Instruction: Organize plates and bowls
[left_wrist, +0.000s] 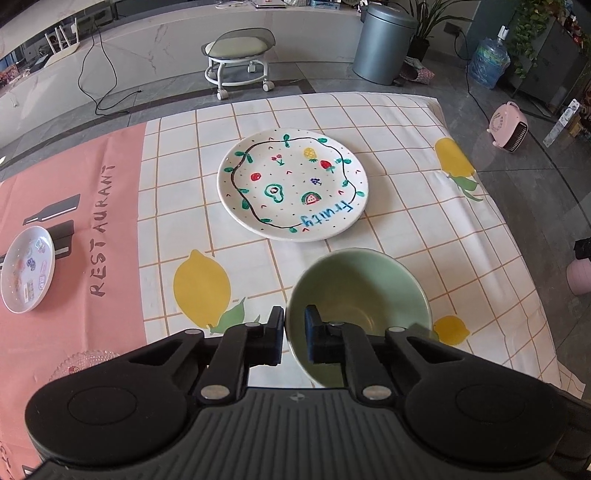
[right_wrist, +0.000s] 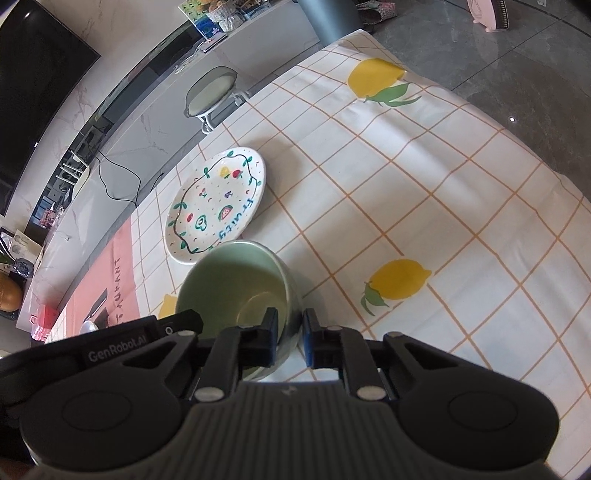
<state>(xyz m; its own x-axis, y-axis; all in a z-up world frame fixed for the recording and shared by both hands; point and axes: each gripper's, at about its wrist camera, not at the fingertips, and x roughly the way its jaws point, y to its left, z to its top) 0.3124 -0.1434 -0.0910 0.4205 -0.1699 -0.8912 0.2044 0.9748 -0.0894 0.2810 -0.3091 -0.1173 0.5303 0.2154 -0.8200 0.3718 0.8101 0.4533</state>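
Right under our cameras are our two black grippers, and both pinch the same green bowl (left_wrist: 360, 295). Our left gripper (left_wrist: 294, 334) has its two fingers squeezed on the bowl's near-left rim — one finger inside, one outside. Our right gripper (right_wrist: 290, 338) does the same on the bowl's right wall, one finger in and one out, pressed tight on it.

The bowl sits on the lemon tablecloth (left_wrist: 406, 122), just this side of the big fruit plate (left_wrist: 291, 184). The two look very close, but we cannot tell if they touch. A small white plate (left_wrist: 27, 269) lies far off to the bowl's left, on the pink part of the cloth. A bit of clear bumpy glass dish (left_wrist: 83, 363) peeks out near our left gripper.

We think the bowl is hard, smooth and a little heavy, like glazed clay. It can slip, and it can chip or break if it bumps the plate. The rim is the best place to hold, and two holds on facing sides should keep it level.

Both grippers point steeply down at the bowl, side by side. We think we are ready to lift it.
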